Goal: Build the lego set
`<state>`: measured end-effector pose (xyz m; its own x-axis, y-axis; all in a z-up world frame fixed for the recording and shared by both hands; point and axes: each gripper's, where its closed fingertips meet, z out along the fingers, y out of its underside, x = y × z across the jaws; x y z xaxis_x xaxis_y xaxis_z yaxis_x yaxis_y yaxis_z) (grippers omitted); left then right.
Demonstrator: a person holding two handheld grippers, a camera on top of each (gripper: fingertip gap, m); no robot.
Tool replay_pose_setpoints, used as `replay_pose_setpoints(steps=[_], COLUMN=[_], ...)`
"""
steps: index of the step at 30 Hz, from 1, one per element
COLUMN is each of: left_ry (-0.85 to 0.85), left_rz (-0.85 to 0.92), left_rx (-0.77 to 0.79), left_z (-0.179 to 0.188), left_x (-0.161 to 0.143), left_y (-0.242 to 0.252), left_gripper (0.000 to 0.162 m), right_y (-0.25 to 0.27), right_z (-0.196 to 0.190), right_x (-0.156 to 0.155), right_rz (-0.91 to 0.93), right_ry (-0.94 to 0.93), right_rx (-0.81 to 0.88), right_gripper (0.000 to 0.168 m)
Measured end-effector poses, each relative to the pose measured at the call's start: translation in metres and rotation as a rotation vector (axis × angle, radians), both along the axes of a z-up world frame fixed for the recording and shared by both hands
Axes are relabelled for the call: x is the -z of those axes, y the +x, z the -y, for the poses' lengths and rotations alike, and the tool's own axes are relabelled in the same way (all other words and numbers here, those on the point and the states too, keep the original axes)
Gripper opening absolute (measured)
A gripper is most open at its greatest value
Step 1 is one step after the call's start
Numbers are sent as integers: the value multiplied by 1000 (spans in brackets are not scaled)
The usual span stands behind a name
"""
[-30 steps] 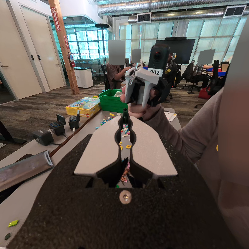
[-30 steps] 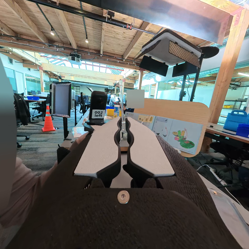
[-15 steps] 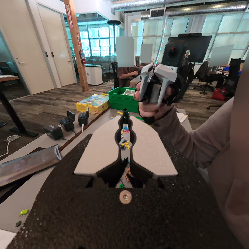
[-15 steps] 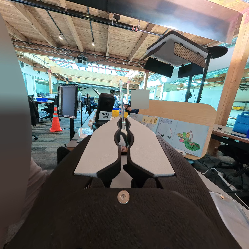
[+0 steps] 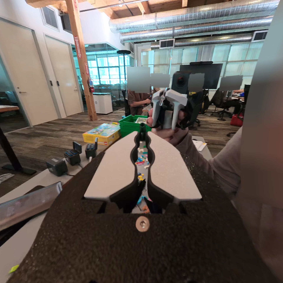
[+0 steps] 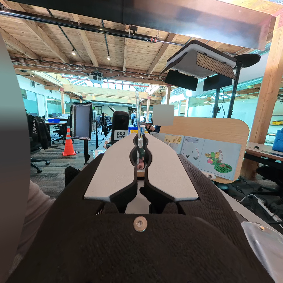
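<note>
My left gripper is shut on a small dark green lego piece that sticks up from its tips. My right gripper is shut on a clear thin rod that points upward. In the left wrist view the right gripper faces me just above and right of the green piece, with the rod rising from it. In the right wrist view the green piece shows between my fingers just below the rod's lower end. A small gap separates rod and piece.
Loose coloured lego pieces lie on the grey table. A green bin, a yellow lego box and black chargers stand at the far side. An open instruction booklet leans on a wooden board. One gripper's finger ends stand about 7 cm off the other's.
The two grippers have come closer together. The green piece now shows between the right gripper's fingers under the rod. The left wrist view has tilted upward.
</note>
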<state>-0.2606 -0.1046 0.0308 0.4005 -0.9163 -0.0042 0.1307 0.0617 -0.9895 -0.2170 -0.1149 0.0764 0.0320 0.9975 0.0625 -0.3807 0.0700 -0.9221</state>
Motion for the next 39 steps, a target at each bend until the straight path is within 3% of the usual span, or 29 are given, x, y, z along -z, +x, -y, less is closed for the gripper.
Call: replay_pose_setpoints(steps=[2, 4, 8, 12, 28, 31, 34, 37, 39], left_ry=[19, 19, -61, -172, -318, -256, -94, 23, 82], left_rz=[21, 163, 734, 1143, 1291, 1145, 524, -40, -324], left_rx=[-36, -18, 263, 489, 394, 354, 263, -102, -223], left_z=[-3, -2, 13, 11, -12, -8, 5, -12, -9], left_x=[-4, -22, -71, -83, -76, -75, -50, -2, 20], left_y=[-1, -6, -37, -72, -87, -75, -17, 4, 9], left_gripper=[7, 7, 6, 6, 6, 6, 6, 7, 6], right_y=[2, 3, 3, 1, -3, -4, -3, -2, -1], right_z=[0, 1, 3, 5, 6, 6, 4, 1, -8], right_x=[-1, -3, -4, -2, 1, 3, 4, 8, 14], right_rz=[-7, -16, -23, -12, 10, 21, 31, 66, 90], right_ry=[0, -1, -2, 12, 20, 25, 22, -24, -120], right_rx=[-2, -4, -16, -14, -12, -6, 11, -28, -66], right_gripper=[2, 1, 2, 2, 2, 2, 2, 2, 2])
